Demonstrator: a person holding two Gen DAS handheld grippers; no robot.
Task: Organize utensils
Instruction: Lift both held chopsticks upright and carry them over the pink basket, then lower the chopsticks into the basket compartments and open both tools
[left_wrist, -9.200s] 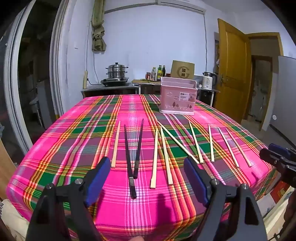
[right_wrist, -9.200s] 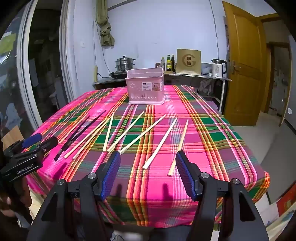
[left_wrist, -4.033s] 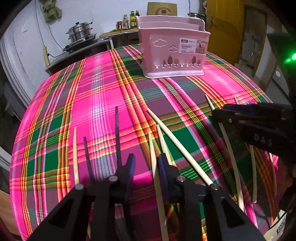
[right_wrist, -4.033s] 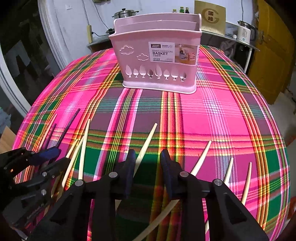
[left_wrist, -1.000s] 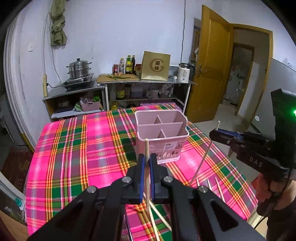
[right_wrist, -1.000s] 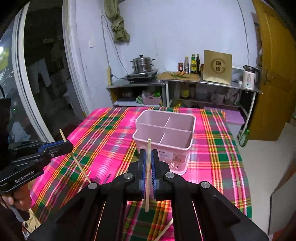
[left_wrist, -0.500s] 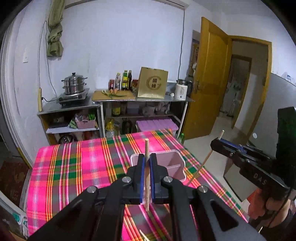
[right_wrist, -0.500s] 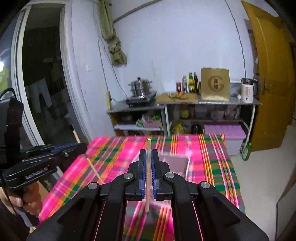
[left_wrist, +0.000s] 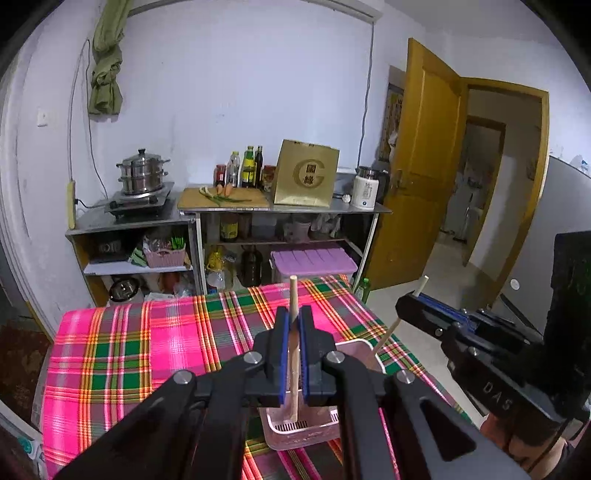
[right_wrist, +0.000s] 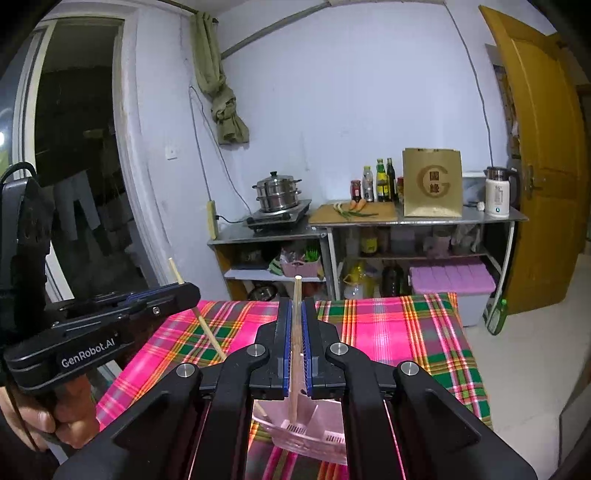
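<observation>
Chopsticks: one each. Our left gripper (left_wrist: 291, 350) is clamped tight on a pale wooden chopstick (left_wrist: 293, 354), held upright; our right gripper (right_wrist: 297, 347) is likewise closed on a second chopstick (right_wrist: 294, 350), also upright. A second ago both views showed the pink utensil basket (left_wrist: 299, 430) whole, out ahead on the plaid tablecloth (left_wrist: 147, 347). Now it sits low in both views, mostly hidden behind the fingers, and each stick's lower tip shows over its open top. We read this as both hands having carried forward over the basket. Which compartment lies under each tip we cannot tell. Judged next: lower and let go. The other chopsticks on the cloth are out of view.
</observation>
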